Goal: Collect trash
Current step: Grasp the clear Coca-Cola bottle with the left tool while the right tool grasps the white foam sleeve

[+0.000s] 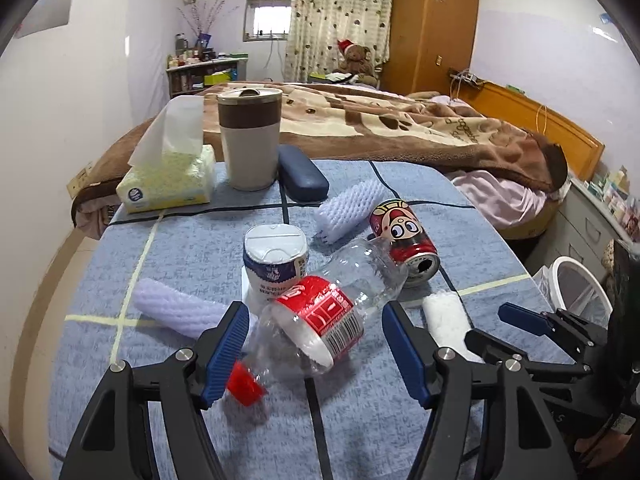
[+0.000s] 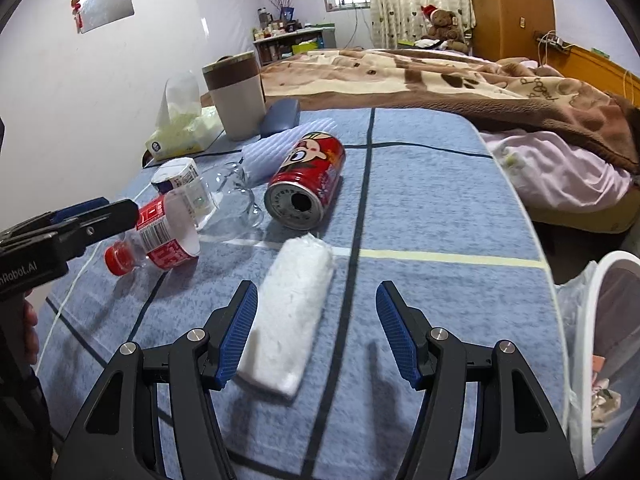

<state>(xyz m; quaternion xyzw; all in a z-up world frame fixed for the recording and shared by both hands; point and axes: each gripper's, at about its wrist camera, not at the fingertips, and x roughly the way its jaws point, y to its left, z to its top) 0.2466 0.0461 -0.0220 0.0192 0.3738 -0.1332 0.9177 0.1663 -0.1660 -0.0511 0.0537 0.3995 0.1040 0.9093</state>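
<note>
The left gripper (image 1: 314, 344) hangs low over the table (image 1: 460, 216), its fingers (image 1: 228, 344) spread wide on either side of a crushed clear bottle (image 1: 320, 312) that lies on its side; neither finger visibly presses the plastic, so nothing is gripped. The bottle's red cap (image 1: 244, 386) sits just beside the left finger, and its red label faces up. Behind the bottle stands a small white cup (image 1: 276, 260) with a blue band, and to the right a red can (image 1: 404, 240) lies on its side, its open top facing the camera and touching the bottle's base. A white foam sleeve (image 1: 180, 312) lies left of the bottle and another (image 1: 348, 210) lies behind the can. The right gripper (image 2: 316, 332) is also wide open and holds nothing; a folded white wad (image 2: 292, 316) lies between its fingers (image 2: 240, 332), close against the left one. At the table's far edge stand a tissue box (image 1: 168, 184), a tumbler (image 1: 250, 140) and a blue case (image 1: 302, 172), the case just beside the tumbler. A white-rimmed bin (image 2: 600, 320) stands beyond the table's right edge, with some scraps inside.
</note>
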